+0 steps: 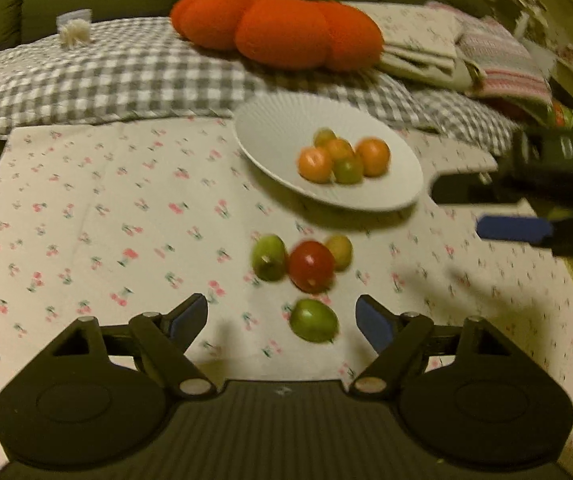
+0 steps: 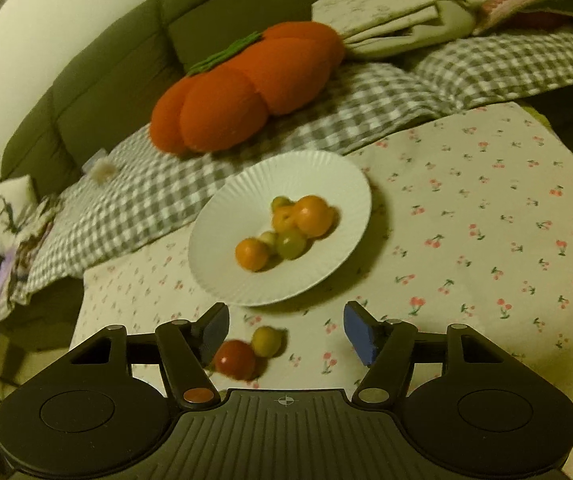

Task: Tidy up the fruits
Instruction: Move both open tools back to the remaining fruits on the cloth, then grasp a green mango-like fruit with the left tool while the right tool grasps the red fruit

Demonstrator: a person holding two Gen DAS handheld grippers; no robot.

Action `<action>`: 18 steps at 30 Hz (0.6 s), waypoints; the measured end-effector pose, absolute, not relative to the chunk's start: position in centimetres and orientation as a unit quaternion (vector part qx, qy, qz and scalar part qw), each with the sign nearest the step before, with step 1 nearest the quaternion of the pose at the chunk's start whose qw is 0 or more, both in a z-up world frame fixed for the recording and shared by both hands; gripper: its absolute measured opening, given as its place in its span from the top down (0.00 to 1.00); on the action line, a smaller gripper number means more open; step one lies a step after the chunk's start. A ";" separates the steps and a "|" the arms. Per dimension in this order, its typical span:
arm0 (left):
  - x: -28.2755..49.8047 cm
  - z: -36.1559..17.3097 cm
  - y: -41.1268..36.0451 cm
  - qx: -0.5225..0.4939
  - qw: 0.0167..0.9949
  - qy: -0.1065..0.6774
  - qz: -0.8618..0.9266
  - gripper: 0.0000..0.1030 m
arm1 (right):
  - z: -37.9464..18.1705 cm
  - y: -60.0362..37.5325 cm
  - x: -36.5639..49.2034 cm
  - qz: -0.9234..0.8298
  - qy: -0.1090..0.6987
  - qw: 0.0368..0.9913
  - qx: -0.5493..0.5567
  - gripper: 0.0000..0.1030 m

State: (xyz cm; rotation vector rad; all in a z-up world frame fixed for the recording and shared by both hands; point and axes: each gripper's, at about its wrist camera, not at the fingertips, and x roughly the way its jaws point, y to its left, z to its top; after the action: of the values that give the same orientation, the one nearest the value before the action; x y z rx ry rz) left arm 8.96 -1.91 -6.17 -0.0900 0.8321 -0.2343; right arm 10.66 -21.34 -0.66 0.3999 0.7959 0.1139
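Fruit lies loose on the cherry-print cloth (image 1: pixel 86 208) over the bench in the left wrist view: a green fruit (image 1: pixel 313 320) between the spread pads of the left hand-held gripper (image 1: pixel 282 320), untouched, and beyond it a red fruit (image 1: pixel 311 266) flanked by 2 greenish ones. A white plate (image 1: pixel 278 128) farther back holds about 5 orange and green fruits. The right hand-held gripper (image 1: pixel 486 210) enters at the right edge.

In the right wrist view, the right hand-held gripper (image 2: pixel 286 334) stands spread and empty, the red fruit (image 2: pixel 235 359) just beside its left pad, the plate (image 2: pixel 326 168) beyond. An orange pumpkin cushion (image 2: pixel 246 92) rests on a checked blanket (image 2: pixel 158 200).
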 end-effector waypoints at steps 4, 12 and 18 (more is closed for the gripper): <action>8.9 -7.2 -3.2 -0.026 0.907 0.403 -0.122 0.32 | -1.1 -20.9 10.7 0.059 0.393 0.897 0.193 0.38; 9.3 -8.8 -4.1 -0.022 0.908 0.398 -0.131 0.65 | -1.7 -20.6 11.0 0.063 0.403 0.893 0.192 0.38; 9.3 -8.7 -3.9 -0.029 0.908 0.400 -0.125 0.69 | -2.4 -20.3 11.4 0.066 0.409 0.892 0.183 0.38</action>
State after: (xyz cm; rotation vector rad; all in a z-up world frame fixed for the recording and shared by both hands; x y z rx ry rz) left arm 9.26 -3.86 -8.71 -0.0603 0.8245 -0.2580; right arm 11.36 -20.35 -2.37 0.3789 0.8491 0.1376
